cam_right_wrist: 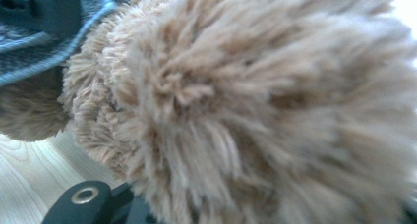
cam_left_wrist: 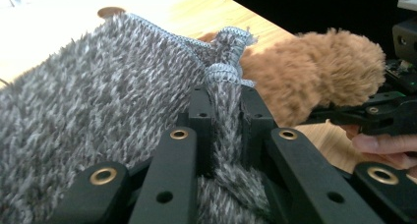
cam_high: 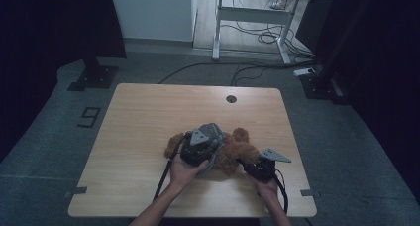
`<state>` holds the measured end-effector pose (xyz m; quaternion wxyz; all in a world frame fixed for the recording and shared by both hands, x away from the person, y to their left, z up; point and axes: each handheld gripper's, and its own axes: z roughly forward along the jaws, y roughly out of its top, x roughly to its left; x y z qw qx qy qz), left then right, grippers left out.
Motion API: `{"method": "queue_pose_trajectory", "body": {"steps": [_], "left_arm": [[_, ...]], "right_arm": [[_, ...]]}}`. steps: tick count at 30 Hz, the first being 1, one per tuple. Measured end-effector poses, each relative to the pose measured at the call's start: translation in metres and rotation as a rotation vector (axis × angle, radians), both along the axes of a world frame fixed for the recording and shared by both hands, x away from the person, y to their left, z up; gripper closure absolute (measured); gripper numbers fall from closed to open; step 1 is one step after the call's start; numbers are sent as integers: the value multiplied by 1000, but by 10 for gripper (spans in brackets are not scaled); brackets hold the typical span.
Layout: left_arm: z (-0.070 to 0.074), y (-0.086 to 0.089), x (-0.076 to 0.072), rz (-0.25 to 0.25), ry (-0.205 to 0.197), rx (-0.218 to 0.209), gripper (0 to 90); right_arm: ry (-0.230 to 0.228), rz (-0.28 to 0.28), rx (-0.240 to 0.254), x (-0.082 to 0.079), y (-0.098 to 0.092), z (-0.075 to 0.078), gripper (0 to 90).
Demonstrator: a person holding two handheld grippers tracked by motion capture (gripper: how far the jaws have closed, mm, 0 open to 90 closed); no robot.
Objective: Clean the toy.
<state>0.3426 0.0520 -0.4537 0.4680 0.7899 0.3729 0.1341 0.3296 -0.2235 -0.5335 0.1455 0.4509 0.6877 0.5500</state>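
With the left gripper (cam_left_wrist: pixel 223 130) clamped on the grey knit garment (cam_left_wrist: pixel 98 101) over the brown plush toy (cam_left_wrist: pixel 314 71) and the right gripper (cam_high: pixel 258 167) apparently pinching the toy's limb, the thin fabric fold may slip free under pull.

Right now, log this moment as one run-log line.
left gripper: shut on grey garment | right gripper: gripping brown plush toy | toy lying on table

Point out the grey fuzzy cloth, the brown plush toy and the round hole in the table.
grey fuzzy cloth (cam_left_wrist: pixel 98 101), left gripper view, on its broad furry face.
brown plush toy (cam_left_wrist: pixel 314 71), left gripper view, on its fluffy body.
round hole (cam_high: pixel 231 98), high view, at its middle.
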Motion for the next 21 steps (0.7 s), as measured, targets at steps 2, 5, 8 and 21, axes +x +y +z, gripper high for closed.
{"method": "queue_pose_trajectory", "body": {"steps": [2,5,8,21], "left_arm": [[-2,13,-1,19,5,-9,787],[-3,30,-2,38,11,-19,787],[-3,47,-4,57,22,-60,788],[41,6,-10,-39,-50,-107,785]], "right_arm": [[-1,0,-2,0,0,0,684],[-1,-2,-3,1,0,0,682],[-1,-2,-1,1,0,-1,682],[6,-10,19,1,2,1,683]]}}
